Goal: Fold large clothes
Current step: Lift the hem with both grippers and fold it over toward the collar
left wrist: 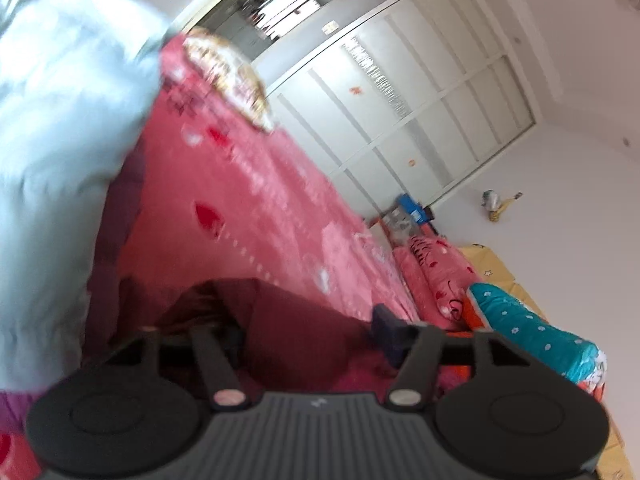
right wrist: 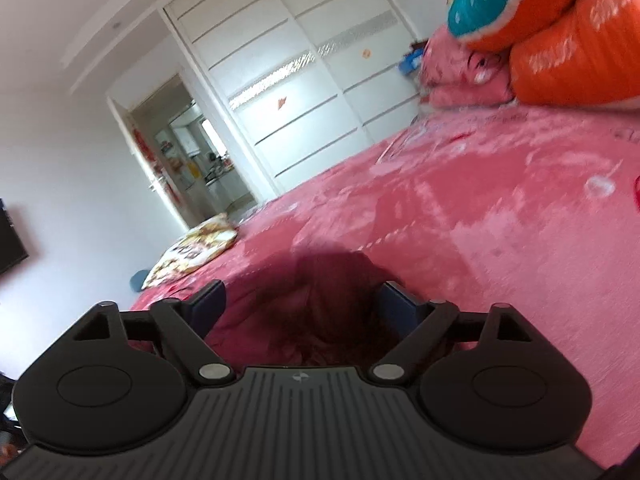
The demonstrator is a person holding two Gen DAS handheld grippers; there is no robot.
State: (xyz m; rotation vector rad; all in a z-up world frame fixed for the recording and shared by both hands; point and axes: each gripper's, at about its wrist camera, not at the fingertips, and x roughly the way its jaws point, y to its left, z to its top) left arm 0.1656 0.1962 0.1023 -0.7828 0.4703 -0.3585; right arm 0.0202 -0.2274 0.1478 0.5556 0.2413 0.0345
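A dark maroon garment (left wrist: pixel 288 320) lies bunched on the pink bedspread (left wrist: pixel 260 200), right in front of both grippers. My left gripper (left wrist: pixel 296 326) stands open. Its right finger (left wrist: pixel 390 330) shows dark blue beside the cloth, while folds of the garment hide the left one. In the right wrist view the same garment (right wrist: pixel 320 304) is heaped between the widely spread fingers (right wrist: pixel 208 300) of my right gripper (right wrist: pixel 300 302), which is open; the pads do not press on it. A large pale blue fabric (left wrist: pixel 60 140), blurred, fills the left side of the left wrist view.
A floral cushion (right wrist: pixel 192 252) lies at the bed's far corner. Folded pink, teal and orange quilts (right wrist: pixel 560 40) are stacked at the other end of the bedspread (right wrist: pixel 500 220). A white wardrobe (right wrist: pixel 300 80) and an open doorway (right wrist: pixel 192 160) stand beyond the bed.
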